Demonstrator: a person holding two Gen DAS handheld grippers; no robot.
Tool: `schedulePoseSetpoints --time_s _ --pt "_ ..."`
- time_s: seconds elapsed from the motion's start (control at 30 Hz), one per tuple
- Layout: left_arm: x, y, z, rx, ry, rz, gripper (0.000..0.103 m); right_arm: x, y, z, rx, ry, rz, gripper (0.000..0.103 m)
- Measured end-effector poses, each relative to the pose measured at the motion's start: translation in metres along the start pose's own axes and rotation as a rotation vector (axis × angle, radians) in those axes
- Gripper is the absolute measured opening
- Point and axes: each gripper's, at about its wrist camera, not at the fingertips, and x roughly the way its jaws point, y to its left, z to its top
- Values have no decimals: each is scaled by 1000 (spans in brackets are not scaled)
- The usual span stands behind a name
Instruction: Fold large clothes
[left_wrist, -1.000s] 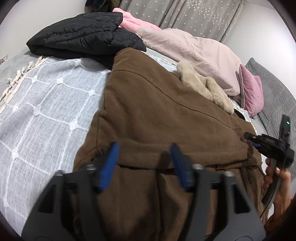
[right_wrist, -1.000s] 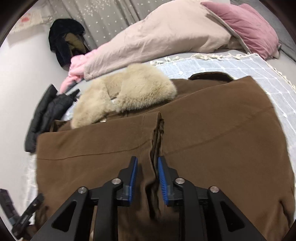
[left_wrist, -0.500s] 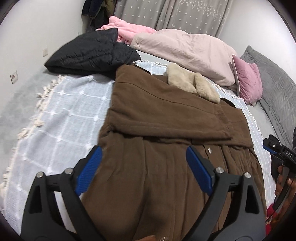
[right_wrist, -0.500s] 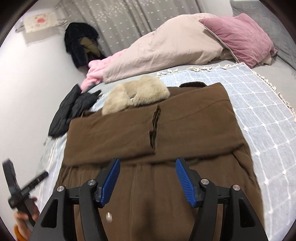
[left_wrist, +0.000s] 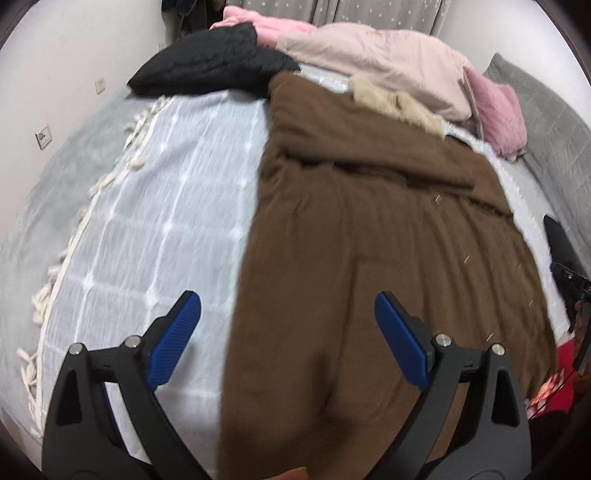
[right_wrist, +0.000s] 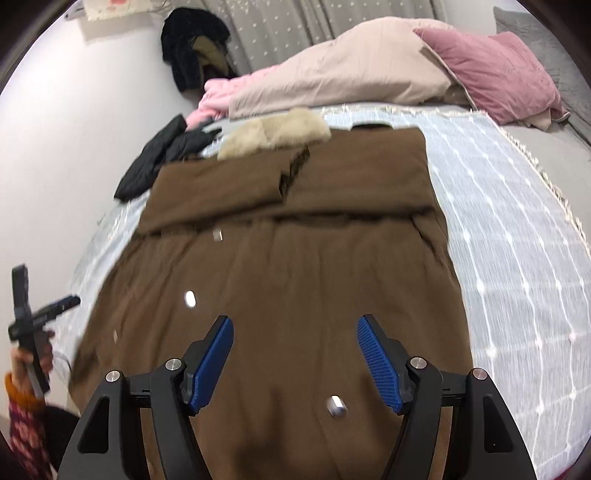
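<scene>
Brown coat (right_wrist: 295, 266) now free of both wide-spread grippers, left gripper (left_wrist: 288, 310) and right gripper (right_wrist: 295, 332), each farther back than before.

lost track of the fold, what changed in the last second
Both tongs, left and right, let go of the brown coat, opened wide and pulled back toward its hem. The sleeves stay folded across the chest; the fur collar is unmoved.
</scene>
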Motion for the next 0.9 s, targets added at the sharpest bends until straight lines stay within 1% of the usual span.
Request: schedulePoseSetpoints --time_s 0.07,0.13,0.27,0.43,0.53,0.67,0.8,0.9 --pt "1 9 -13 15 14 32 95 0 -15 -21 -3 34 1 71" --pt "1 20 -22 7 31 49 95 1 -27 -36 1 57 -21 71" --pt "1 33 -31 -28 77 12 95 4 -54 -61 36 123 -85 71" --pt "10 35 -44 -30 165 -14 95 -6 -67 -75 58 146 -89 71" --pt "17 35 -53 -19 232 -30 95 -11 -72 -82 71 151 -93 71" --pt "14 34 -61 0 243 -42 95 -20 -87 -85 129 151 -77 71" --pt "10 35 -68 -15 258 -101 95 -20 -105 -93 210 177 -93 71" --pt "7 34 -73 -39 276 -191 95 -21 -118 -102 267 192 -76 71"
